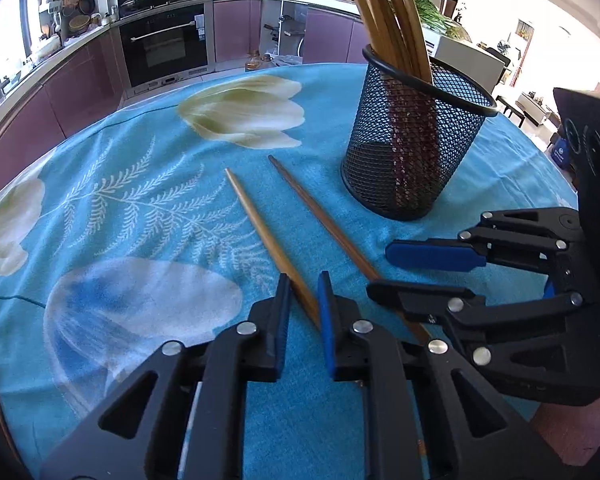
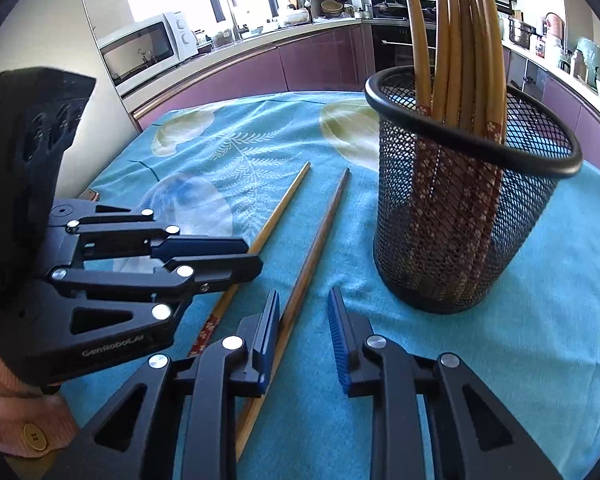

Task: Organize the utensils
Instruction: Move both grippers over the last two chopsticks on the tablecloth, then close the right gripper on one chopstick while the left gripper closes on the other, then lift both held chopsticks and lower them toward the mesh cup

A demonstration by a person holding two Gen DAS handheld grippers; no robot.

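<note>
Two loose chopsticks lie side by side on the desk [image 1: 148, 168], which is covered by a blue flowered cloth, just in front of a black mesh cup [image 1: 412, 148] that already stands full of chopsticks. The step in hand looks like picking up: the left tool [image 1: 304, 300] has narrowed around the lighter chopstick [image 1: 260, 228], its blue pads apparently pinching the thick end. The right tool [image 2: 304, 316] stands narrow but with a clear gap, the darker chopstick [image 2: 320, 236] lying against its left pad and the other pad clear of it, so nothing is gripped there yet. Next, the left should lift its stick, tip it upright and lower it into the cup without knocking it. Both thick ends run under the tools, so the exact contact is hard to confirm.
</note>
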